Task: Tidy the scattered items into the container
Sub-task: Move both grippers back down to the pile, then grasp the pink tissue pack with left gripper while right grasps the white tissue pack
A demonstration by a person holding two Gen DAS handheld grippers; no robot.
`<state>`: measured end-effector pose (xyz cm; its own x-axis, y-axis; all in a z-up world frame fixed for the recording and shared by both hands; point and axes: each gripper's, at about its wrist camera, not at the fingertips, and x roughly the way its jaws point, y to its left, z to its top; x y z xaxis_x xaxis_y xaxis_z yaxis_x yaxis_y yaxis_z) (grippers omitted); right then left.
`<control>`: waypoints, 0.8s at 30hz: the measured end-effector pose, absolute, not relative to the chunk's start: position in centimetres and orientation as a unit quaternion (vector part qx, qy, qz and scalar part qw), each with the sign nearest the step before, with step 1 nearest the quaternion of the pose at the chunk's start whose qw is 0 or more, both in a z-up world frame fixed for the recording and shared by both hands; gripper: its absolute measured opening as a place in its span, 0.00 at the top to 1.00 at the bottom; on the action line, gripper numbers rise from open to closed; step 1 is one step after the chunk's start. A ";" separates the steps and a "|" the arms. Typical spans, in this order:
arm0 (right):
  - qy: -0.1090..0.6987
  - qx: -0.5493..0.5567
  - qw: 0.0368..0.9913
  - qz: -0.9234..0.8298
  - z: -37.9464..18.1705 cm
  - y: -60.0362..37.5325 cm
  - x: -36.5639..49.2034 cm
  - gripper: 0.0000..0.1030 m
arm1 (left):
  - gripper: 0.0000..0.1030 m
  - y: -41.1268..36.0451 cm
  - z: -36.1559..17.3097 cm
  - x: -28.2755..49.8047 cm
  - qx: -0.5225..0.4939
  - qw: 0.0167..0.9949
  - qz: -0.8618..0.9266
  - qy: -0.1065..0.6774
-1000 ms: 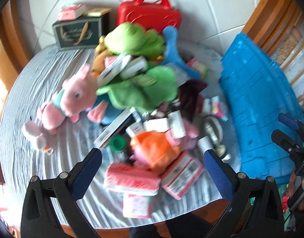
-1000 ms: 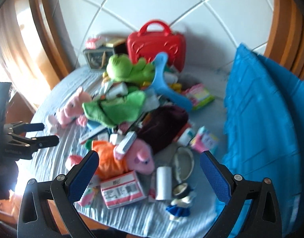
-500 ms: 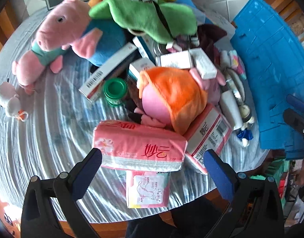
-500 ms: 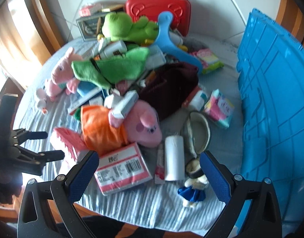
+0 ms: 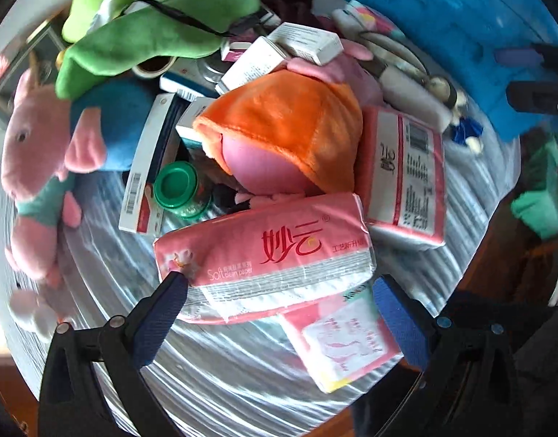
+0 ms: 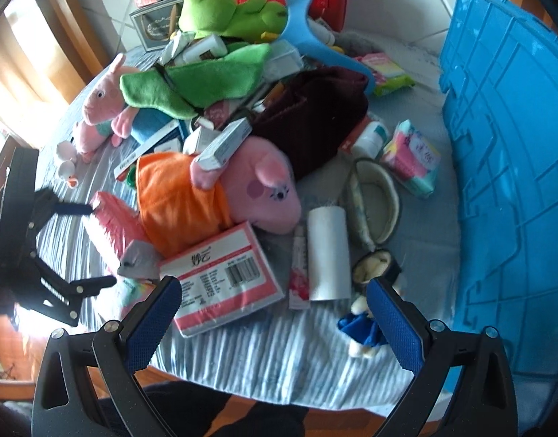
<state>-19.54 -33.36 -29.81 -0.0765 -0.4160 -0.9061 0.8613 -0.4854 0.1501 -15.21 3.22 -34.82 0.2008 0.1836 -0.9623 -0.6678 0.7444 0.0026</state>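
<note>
Left gripper (image 5: 279, 302) spread wide, fingers straddling the pink tissue pack (image 5: 264, 251), left pad at its corner, nothing clamped. Right gripper (image 6: 269, 315) gaping above the barcoded tissue pack (image 6: 224, 273) and white roll (image 6: 328, 253). Blue container (image 6: 512, 182) to its right.

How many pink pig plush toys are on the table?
2. One pink pig plush in an orange dress lies mid-pile under small boxes; one pink pig plush in a teal top lies at the pile's left edge. Others could be buried beneath the pile.
</note>
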 end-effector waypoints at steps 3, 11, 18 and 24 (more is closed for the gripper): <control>0.252 0.504 0.488 -0.666 -31.5 -34.0 -18.4 0.00 | 0.00 4.1 -35.0 -14.9 -0.186 0.754 0.286 0.561; 0.198 0.613 0.424 -0.636 -37.1 -35.3 -17.7 0.00 | 0.00 5.3 -34.6 -14.2 -0.110 0.784 0.243 0.560; 0.110 0.705 0.353 -0.605 -41.6 -35.5 -18.2 0.00 | 0.00 6.0 -34.9 -15.6 -0.062 0.800 0.209 0.559; 0.082 0.714 0.348 -0.602 -42.4 -37.4 -17.5 0.00 | 0.00 6.1 -33.9 -15.4 -0.022 0.816 0.167 0.553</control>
